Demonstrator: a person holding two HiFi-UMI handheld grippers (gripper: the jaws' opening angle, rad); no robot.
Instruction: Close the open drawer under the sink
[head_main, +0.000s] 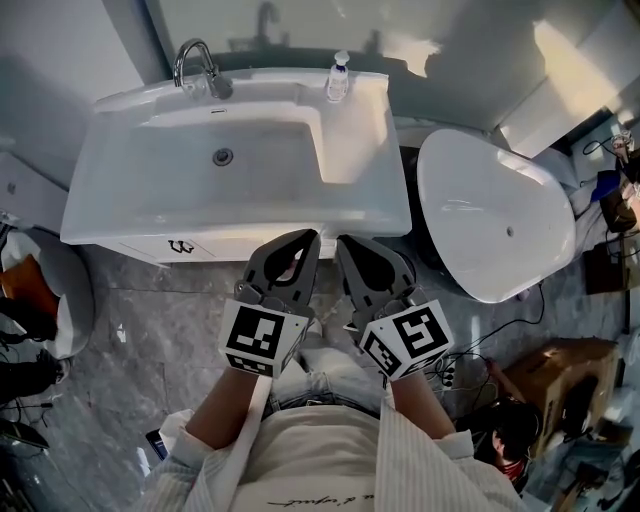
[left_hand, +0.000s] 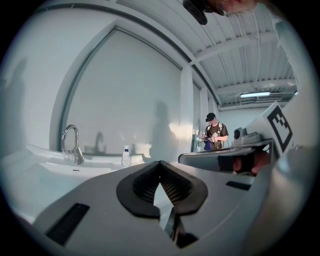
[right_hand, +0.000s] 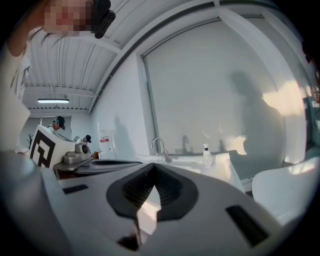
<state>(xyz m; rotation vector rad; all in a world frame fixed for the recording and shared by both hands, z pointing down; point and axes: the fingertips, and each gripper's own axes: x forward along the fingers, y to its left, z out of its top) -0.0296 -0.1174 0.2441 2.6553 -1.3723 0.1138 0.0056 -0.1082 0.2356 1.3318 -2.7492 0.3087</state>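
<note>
The white sink (head_main: 240, 150) with its chrome tap (head_main: 195, 65) fills the upper part of the head view. Under its front rim a strip of white drawer front (head_main: 150, 246) with a small black mark shows; how far out it stands I cannot tell. My left gripper (head_main: 308, 240) and right gripper (head_main: 345, 243) are held side by side, tips just at the sink's front edge. Both are shut with nothing between the jaws. The left gripper (left_hand: 160, 163) looks over the basin toward the tap (left_hand: 72, 142). The right gripper (right_hand: 152, 165) also faces the tap (right_hand: 160, 147).
A soap bottle (head_main: 340, 75) stands on the sink's back right corner. A white toilet (head_main: 495, 215) with its lid down is close on the right. A cardboard box (head_main: 560, 375) and cables lie at lower right, and bags (head_main: 35, 300) at left. A person (left_hand: 215, 135) stands far off.
</note>
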